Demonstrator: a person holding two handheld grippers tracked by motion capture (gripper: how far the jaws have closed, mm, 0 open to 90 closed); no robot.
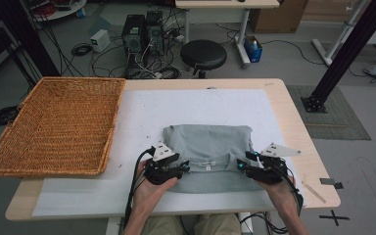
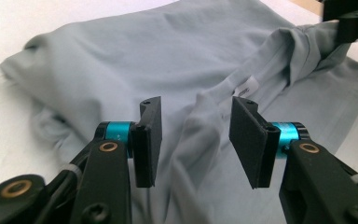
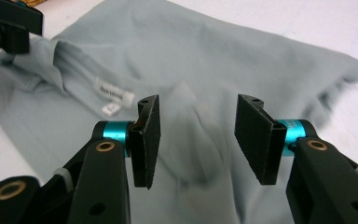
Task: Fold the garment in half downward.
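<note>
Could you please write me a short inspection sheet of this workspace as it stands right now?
Surface: wooden table with a white mat over most of it.
Job's things: grey T-shirt, partly folded, neck label toward the person; wicker basket at the table's left, overhanging the edge, nothing seen in it.
Clutter: a thin pale stick near the right front corner.
Grippers: left gripper open, a raised fold of shirt between its jaws; right gripper open over the shirt likewise.
Cables: one black cable trails from the left gripper, another from the right.
Surroundings: black stool, computer towers, loose floor cables, black frame post.
</note>
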